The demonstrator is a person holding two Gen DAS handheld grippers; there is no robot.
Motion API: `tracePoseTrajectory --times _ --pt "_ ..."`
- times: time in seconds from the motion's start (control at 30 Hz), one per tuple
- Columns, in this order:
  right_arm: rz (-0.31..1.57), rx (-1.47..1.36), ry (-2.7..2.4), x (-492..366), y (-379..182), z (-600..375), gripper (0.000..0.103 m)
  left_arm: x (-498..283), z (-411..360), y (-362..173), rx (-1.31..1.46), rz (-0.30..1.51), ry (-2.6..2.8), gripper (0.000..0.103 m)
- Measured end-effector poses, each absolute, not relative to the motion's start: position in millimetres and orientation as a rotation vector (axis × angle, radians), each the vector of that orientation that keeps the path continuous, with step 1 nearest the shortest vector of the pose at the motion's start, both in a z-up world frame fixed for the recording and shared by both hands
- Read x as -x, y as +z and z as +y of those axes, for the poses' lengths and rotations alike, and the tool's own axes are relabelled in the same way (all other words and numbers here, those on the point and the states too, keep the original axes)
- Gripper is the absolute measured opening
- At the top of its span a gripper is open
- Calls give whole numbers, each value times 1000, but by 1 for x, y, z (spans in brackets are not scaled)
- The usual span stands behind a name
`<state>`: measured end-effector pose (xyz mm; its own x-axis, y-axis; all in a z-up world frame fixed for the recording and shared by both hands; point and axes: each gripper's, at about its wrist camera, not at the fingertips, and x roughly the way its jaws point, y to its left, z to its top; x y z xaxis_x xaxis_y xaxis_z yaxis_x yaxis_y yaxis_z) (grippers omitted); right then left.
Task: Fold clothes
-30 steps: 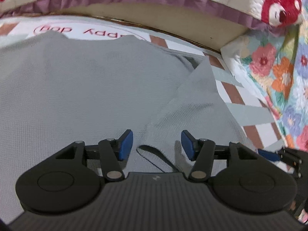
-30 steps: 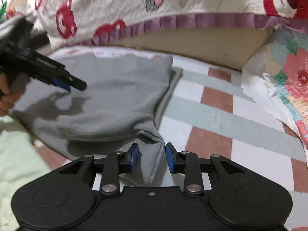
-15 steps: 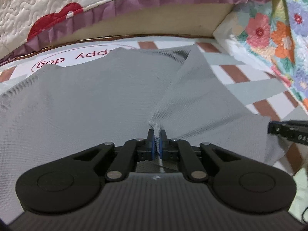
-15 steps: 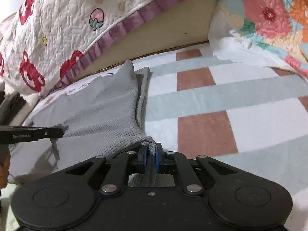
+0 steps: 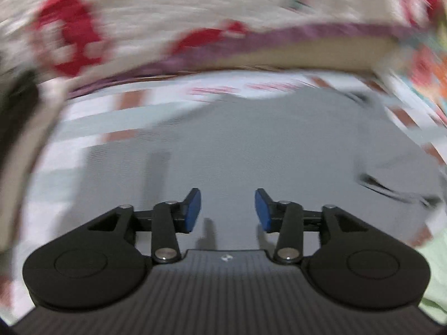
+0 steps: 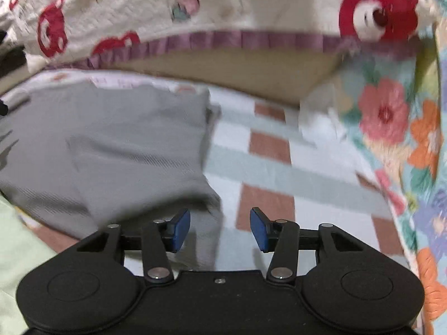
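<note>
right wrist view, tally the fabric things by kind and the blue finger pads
grey garment: 1
checked mat: 1
bear-print quilt: 1
floral quilt: 1
blue finger pads: 2
Total: 6

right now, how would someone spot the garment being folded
Start at the checked sheet of brown, white and pale green below the purple-frilled quilt. The grey garment lies flat on its left part, ahead of the open right gripper. It is the only plain, unpatterned cloth among checks, bears and flowers.
</note>
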<state>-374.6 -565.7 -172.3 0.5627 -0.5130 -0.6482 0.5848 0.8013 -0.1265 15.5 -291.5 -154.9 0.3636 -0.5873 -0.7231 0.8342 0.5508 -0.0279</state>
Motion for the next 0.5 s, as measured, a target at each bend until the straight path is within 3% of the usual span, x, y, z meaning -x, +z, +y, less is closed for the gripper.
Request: tracePoseTrajectory --times 0.17,0.3,0.5 --pt "712 72 -437 299 -129 -532 53 -89 -233 -160 -139 910 -760 46" --pt "651 167 -261 228 -97 -492 60 -101 -205 -166 -94 906 -719 53" --pt "665 107 -100 145 -105 -446 60 -134 -162 -191 102 1003 -643 56"
